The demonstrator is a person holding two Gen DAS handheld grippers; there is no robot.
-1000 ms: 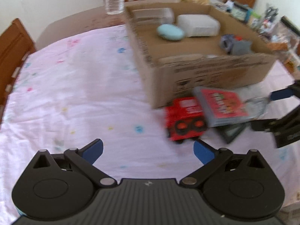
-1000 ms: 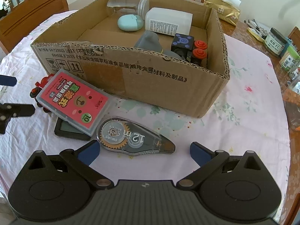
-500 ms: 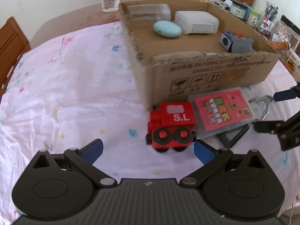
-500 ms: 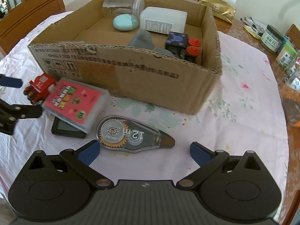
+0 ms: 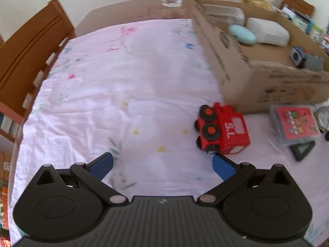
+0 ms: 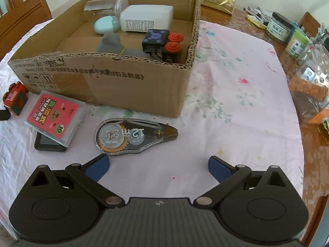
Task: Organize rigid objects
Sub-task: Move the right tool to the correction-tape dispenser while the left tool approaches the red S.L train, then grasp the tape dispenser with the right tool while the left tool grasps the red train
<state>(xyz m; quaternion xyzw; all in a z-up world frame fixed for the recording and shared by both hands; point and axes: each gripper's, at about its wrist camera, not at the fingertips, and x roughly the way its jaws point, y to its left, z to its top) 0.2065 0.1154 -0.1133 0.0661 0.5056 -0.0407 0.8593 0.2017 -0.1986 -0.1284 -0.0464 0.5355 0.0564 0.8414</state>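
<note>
Toy train [image 5: 223, 130] sits just beyond left gripper's [image 5: 162, 163] right fingertip, jaws spread.

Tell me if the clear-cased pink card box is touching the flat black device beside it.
Touching. The right wrist view shows the pink card box lying tilted across the black device, its near edge resting on top.

The left gripper [image 5: 162, 163] hovered low over the table with its jaws spread wide and nothing between them, its blue fingertips [image 5: 223, 165] well apart. The right gripper [image 6: 158, 164] was held in much the same way, jaws wide and empty, angled forward and down. Neither hand nor sleeve of the person showed in either wrist view.
</note>
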